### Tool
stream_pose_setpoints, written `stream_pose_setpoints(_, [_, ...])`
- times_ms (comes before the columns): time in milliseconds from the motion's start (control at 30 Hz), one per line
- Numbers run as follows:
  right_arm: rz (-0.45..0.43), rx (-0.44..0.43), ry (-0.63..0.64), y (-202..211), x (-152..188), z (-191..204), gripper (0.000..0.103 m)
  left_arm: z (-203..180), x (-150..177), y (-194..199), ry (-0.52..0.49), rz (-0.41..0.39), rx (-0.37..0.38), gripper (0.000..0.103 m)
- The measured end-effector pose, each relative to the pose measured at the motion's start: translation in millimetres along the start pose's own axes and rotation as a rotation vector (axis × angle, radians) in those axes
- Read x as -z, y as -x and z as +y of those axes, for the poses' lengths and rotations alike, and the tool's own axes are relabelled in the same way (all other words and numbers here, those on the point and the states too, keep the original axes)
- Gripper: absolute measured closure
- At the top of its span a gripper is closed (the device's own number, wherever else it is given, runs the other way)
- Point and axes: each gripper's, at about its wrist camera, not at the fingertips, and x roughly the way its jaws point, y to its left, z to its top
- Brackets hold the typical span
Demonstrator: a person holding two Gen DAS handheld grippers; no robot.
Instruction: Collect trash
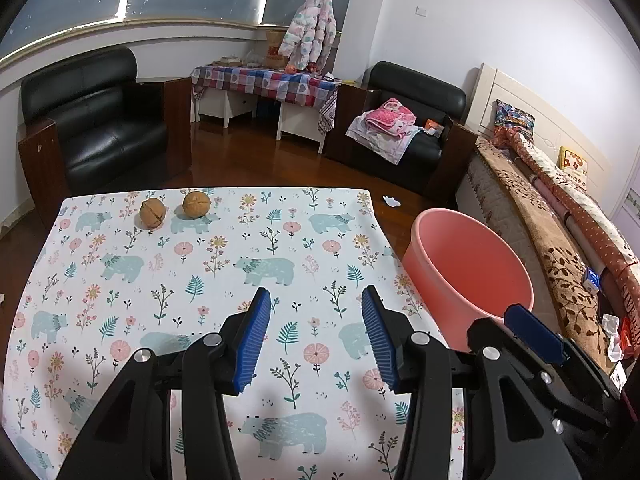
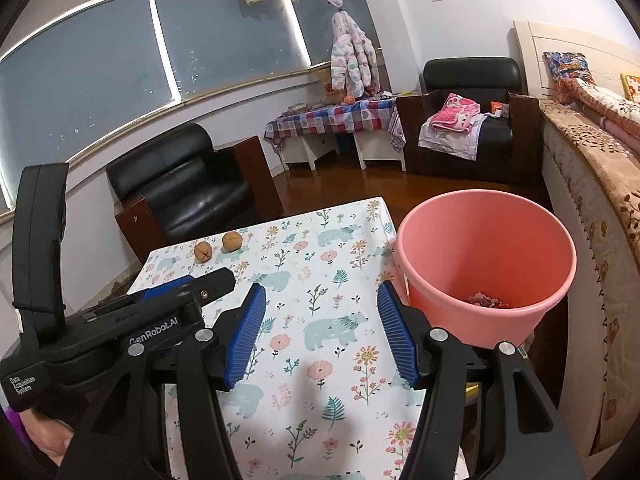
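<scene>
A pink bucket (image 2: 486,268) stands off the right edge of the table; crumpled pinkish trash (image 2: 486,300) lies at its bottom. It also shows in the left wrist view (image 1: 468,264). Two brown walnuts (image 1: 153,213) (image 1: 196,203) sit at the table's far left; they also show in the right wrist view (image 2: 203,251) (image 2: 232,241). My left gripper (image 1: 316,296) is open and empty above the table's near part. My right gripper (image 2: 321,290) is open and empty above the table, just left of the bucket. The left gripper (image 2: 172,286) also shows at the left of the right wrist view.
The table carries a white cloth (image 1: 224,256) with bears and flowers. A bed (image 1: 560,240) runs along the right behind the bucket. Black armchairs (image 1: 96,120) (image 1: 412,128) and a checkered side table (image 1: 264,84) stand beyond on the wooden floor. A white scrap (image 1: 391,201) lies on the floor.
</scene>
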Motion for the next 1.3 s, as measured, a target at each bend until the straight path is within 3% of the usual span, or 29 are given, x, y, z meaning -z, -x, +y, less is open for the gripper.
stream_pose_setpoints(1300, [0.024,0.007,-0.006,-4,11,-9,0.044,-2,0,-5,-0.006,0.015,0.000,0.056])
